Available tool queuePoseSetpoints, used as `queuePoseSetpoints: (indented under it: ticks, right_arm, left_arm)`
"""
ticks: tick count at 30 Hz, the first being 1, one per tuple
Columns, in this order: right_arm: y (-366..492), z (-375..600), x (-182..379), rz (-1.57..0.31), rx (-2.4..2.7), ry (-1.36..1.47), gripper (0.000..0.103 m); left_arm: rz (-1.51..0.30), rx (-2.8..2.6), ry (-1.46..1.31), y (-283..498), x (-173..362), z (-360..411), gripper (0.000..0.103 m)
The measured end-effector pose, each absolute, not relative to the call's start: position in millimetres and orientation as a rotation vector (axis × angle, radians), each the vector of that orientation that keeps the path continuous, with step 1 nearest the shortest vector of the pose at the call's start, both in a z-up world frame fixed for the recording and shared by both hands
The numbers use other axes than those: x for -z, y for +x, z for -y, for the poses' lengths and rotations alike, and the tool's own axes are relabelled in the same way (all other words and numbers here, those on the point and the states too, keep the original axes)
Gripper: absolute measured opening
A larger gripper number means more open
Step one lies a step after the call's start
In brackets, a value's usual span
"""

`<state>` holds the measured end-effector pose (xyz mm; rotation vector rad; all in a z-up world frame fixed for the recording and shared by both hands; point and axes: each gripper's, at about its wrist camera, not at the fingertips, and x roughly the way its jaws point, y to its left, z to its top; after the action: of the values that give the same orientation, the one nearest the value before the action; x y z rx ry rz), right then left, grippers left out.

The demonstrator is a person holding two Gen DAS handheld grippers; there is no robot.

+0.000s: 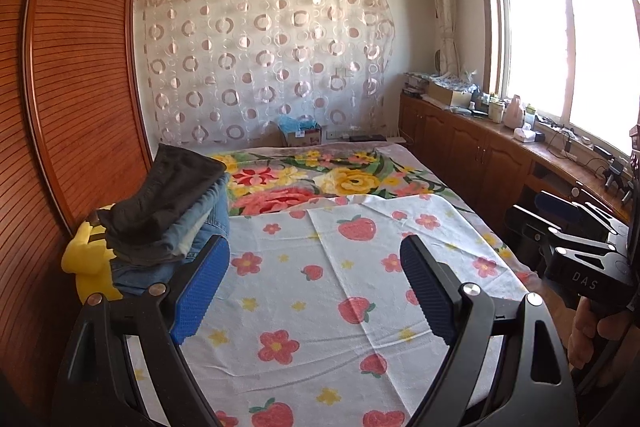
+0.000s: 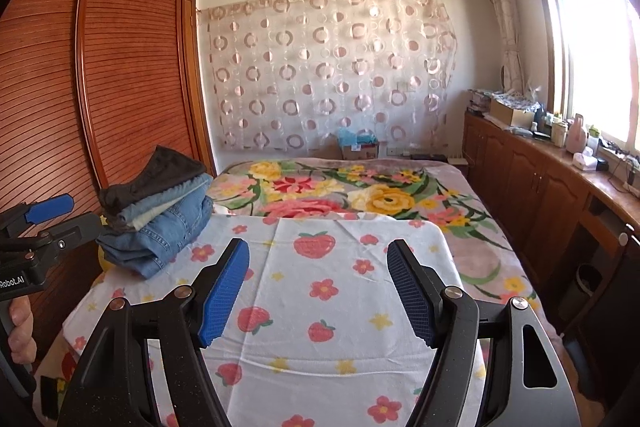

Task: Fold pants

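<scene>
A stack of folded pants, dark ones on top of blue jeans, rests at the bed's left edge beside the wardrobe. My left gripper is open over the strawberry-print sheet, with nothing between its blue pads; the stack sits just left of its left finger. My right gripper is open too, above the same sheet, empty. In the right wrist view the left gripper shows at the left edge, held by a hand. The left wrist view shows the right gripper at the right edge.
A wooden slatted wardrobe lines the left side. A yellow plush toy lies under the stack. A floral blanket covers the bed's far half. Wooden cabinets with clutter run under the window on the right.
</scene>
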<state>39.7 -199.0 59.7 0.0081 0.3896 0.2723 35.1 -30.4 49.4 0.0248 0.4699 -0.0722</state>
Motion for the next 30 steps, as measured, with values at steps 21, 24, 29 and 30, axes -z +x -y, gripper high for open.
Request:
queuePoseSetpoints:
  ticks: [21, 24, 29, 30]
  right_arm:
    - [31.3, 209.8, -51.5, -0.334, -0.269, 0.02, 0.074]
    - [32.7, 210.3, -50.7, -0.333, -0.272, 0.019, 0.074]
    - [32.0, 209.7, -48.8, -0.332, -0.273, 0.019, 0.073]
    - [31.4, 209.5, -48.7, -0.331, -0.274, 0.019, 0.073]
  left_arm:
    - [-0.446, 0.005, -0.001, 22.0, -41.6, 3.8, 0.088]
    - [-0.443, 0.003, 0.0, 21.2, -42.1, 4.5, 0.088]
    - [-0.442, 0.002, 0.0, 21.1, -42.2, 4.3, 0.088]
    - [-0.441, 0.002, 0.0, 21.1, -42.3, 4.1, 0.088]
